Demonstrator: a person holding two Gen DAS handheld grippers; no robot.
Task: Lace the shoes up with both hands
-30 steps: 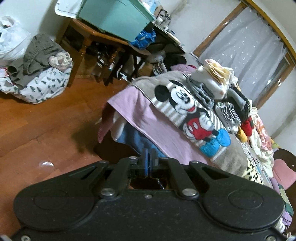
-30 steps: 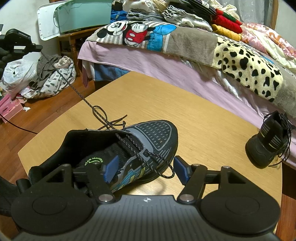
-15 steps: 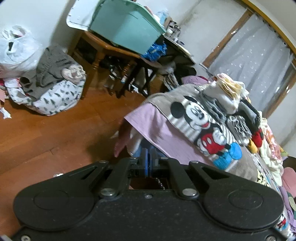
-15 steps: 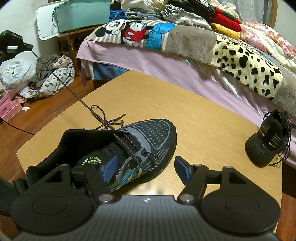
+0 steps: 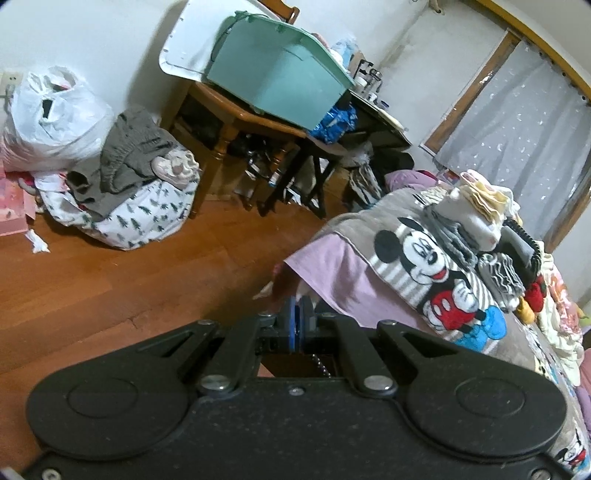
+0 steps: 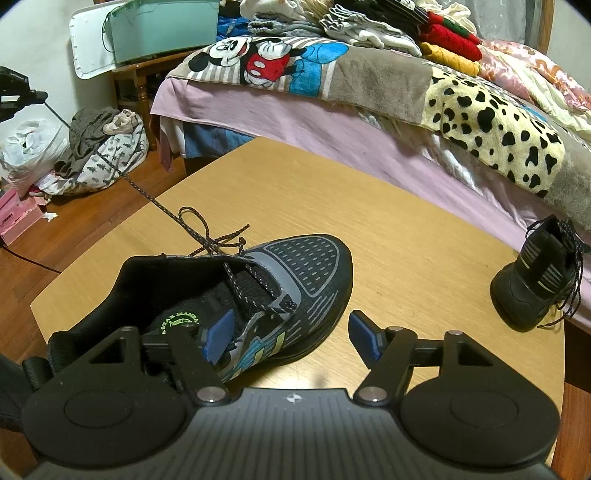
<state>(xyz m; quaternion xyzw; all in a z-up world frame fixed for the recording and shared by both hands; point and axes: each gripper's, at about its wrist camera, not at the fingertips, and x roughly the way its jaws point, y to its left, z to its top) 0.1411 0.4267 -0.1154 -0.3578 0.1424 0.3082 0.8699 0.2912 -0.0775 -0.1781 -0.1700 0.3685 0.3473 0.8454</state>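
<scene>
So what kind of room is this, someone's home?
Most likely a lived-in bedroom: a bed with a cartoon-mouse blanket and folded clothes, and a laundry heap on the wooden floor.

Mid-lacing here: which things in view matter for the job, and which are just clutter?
For the job:
- shoe being laced, on the table
- its lace, pulled taut towards the left gripper
- right gripper, one finger inside the shoe

Lying about:
- second shoe at the table edge
- bed with piled clothes
- teal bin
- laundry heap on the floor
</scene>
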